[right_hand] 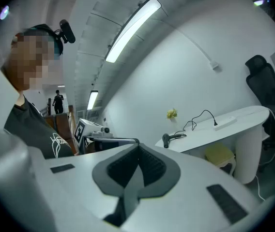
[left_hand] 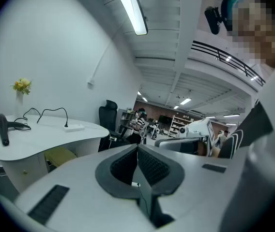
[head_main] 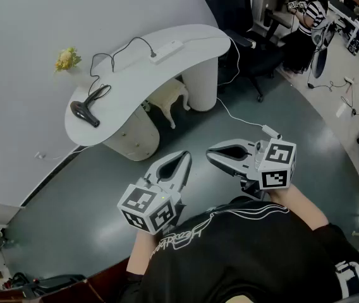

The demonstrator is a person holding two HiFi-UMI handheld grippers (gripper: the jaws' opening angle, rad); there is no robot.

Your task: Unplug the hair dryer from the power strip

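A black hair dryer (head_main: 88, 109) lies at the left end of a curved white table (head_main: 135, 90). Its black cord (head_main: 113, 53) loops to a plug in the white power strip (head_main: 167, 51) near the table's far edge. Both grippers hang in front of the person, well short of the table. My left gripper (head_main: 184, 157) is shut and empty. My right gripper (head_main: 212, 151) is shut and empty, its jaws turned toward the left one. In the left gripper view the dryer (left_hand: 4, 127) and strip (left_hand: 74, 127) sit far left. The right gripper view shows the dryer (right_hand: 167, 139) and strip (right_hand: 226, 122).
A small vase of yellow flowers (head_main: 67, 59) stands at the table's back left. A yellowish stool (head_main: 167, 98) sits under the table. A black office chair (head_main: 243, 17) stands to the right, and a white cable (head_main: 246, 122) trails over the dark floor. Another person (head_main: 306, 17) sits at far right.
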